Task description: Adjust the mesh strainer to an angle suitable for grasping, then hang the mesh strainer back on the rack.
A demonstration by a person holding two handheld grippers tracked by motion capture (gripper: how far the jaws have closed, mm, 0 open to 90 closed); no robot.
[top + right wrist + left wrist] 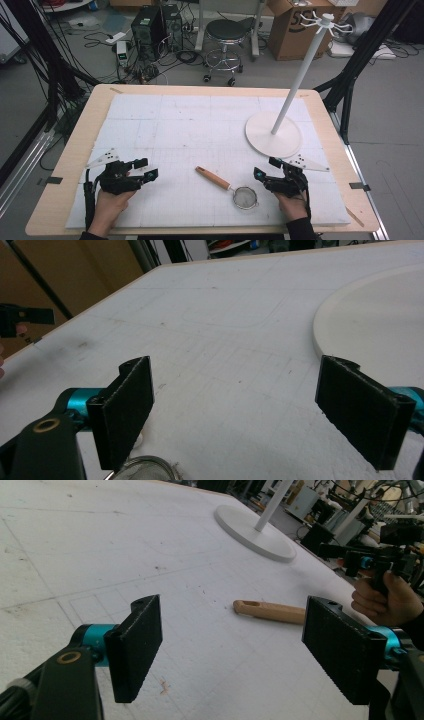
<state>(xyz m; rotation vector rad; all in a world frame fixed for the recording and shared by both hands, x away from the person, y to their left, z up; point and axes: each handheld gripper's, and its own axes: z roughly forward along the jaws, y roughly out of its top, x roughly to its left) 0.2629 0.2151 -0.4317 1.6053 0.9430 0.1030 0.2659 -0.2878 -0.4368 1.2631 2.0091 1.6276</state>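
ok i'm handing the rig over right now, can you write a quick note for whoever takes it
Left tool: open, empty, resting on the table left of the strainer.
Right tool: open, empty, just right of the strainer.
Strainer lies flat between the two tools, wooden handle pointing toward the far left. White stand with hooks is upright at the far right.
Done: nothing picked up yet.
Left: probably grasp the strainer and hang it on the stand.

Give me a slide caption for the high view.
Two open hand-held grippers, left and right, flank a wooden-handled strainer beside a white hanger stand.
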